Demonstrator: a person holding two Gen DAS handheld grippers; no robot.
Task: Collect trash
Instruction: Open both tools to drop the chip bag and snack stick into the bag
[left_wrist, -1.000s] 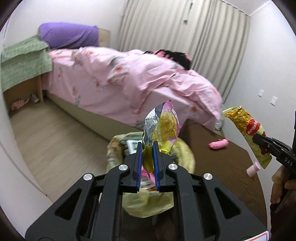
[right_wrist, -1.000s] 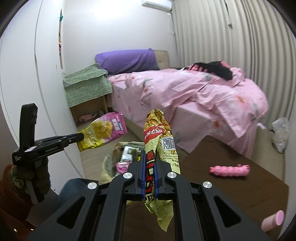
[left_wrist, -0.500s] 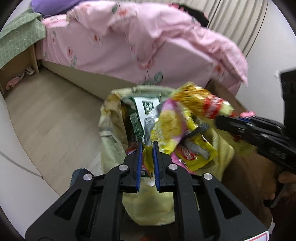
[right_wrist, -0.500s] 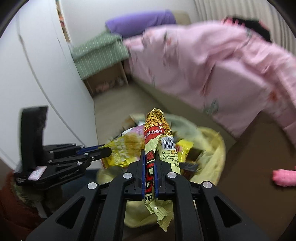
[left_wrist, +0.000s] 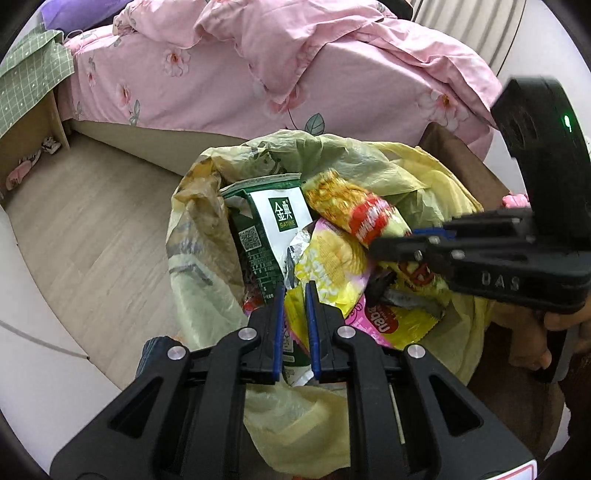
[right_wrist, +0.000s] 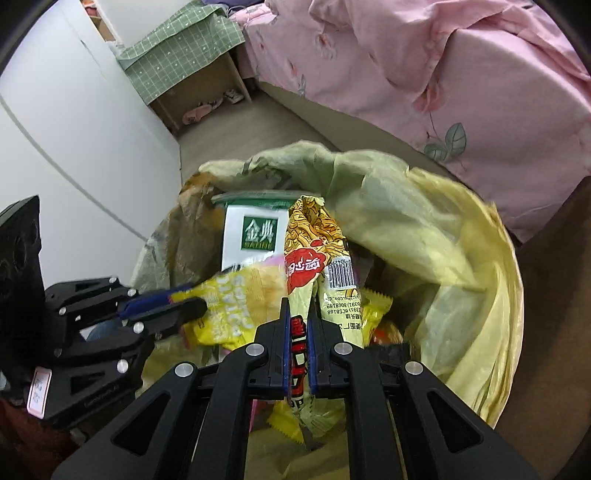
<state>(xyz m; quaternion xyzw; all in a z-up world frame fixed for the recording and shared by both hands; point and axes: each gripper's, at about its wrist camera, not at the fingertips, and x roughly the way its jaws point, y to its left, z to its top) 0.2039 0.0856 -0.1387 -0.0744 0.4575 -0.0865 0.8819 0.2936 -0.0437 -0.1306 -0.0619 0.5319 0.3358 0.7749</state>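
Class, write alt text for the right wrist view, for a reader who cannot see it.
The right gripper is shut on a noodle snack wrapper over an open yellow trash bag full of packaging. At left, the left gripper pinches a yellow chip bag above the same bag; a pink bed lies behind.

Both the left gripper (left_wrist: 294, 295) and right gripper (right_wrist: 298, 310) are matte black with blue-lined jaws and silver screws behind them; one side reads "DAS".
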